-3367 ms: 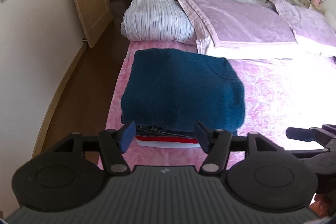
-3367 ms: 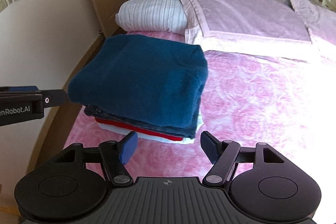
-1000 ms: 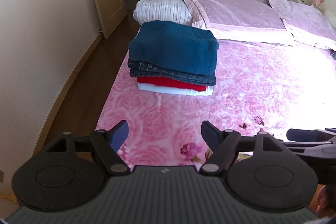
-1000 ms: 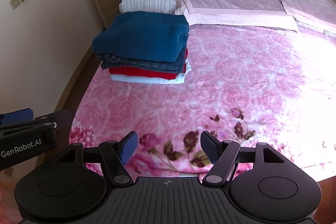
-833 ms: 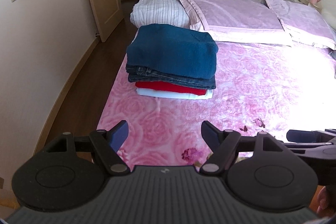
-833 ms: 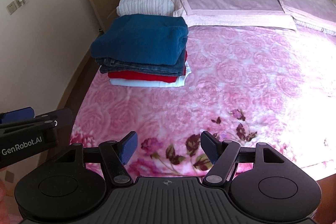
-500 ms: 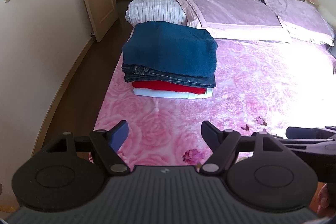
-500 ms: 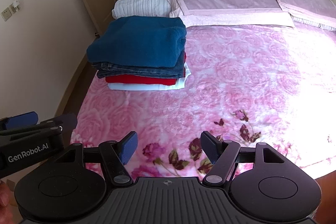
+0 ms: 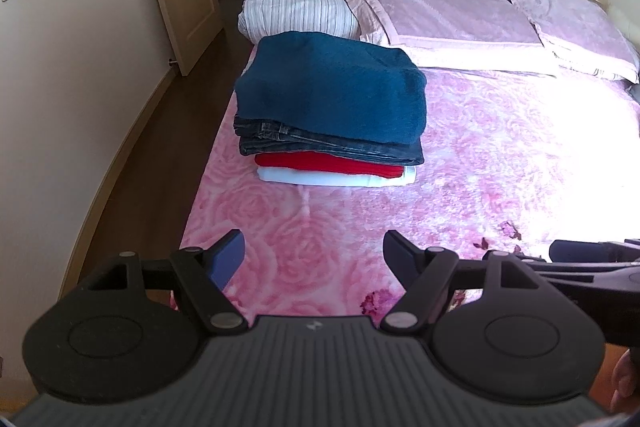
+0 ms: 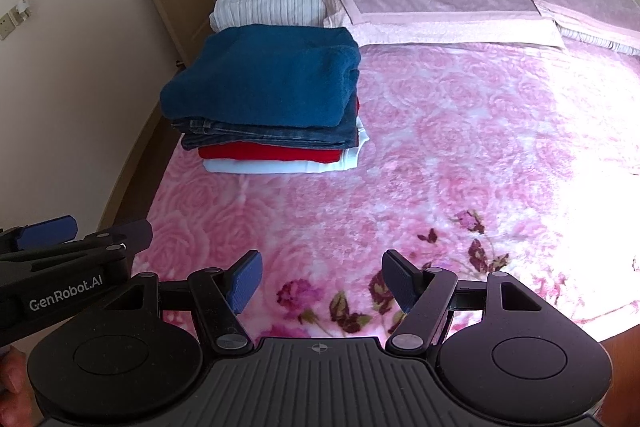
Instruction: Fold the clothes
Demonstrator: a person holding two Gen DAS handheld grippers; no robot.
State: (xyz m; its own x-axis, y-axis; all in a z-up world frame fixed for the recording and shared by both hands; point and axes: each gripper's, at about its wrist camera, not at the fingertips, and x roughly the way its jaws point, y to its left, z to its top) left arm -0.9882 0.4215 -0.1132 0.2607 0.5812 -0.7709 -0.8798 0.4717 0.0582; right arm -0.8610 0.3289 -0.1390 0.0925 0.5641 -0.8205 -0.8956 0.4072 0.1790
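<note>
Currently, both grippers are hovering over the near end of the pink floral blanket (image 9: 320,227), each with its jaws standing wide and nothing between them. Left gripper (image 9: 314,253) and right gripper (image 10: 320,277) are pointing downward and forward at the bed, side by side; the left one is also showing at the lower left edge of the right wrist view.

The stack of folded clothes (image 9: 332,115) is lying ahead of the fingers, well apart from them, on the left side of the bed just in front of the striped pillow (image 9: 298,9). A blue knit (image 10: 264,75) is sitting on top, then jeans (image 10: 272,137), a red garment (image 10: 272,153) and a white garment (image 10: 280,167) at the bottom.

The stack's long axis is running roughly across the line of both grippers. From the left gripper it is lying almost straight ahead; from the right gripper it is lying ahead and to the left, so the left hand appears the nearer. No unfolded garment is showing in either view, which suggests the folding is at or near its end.
</note>
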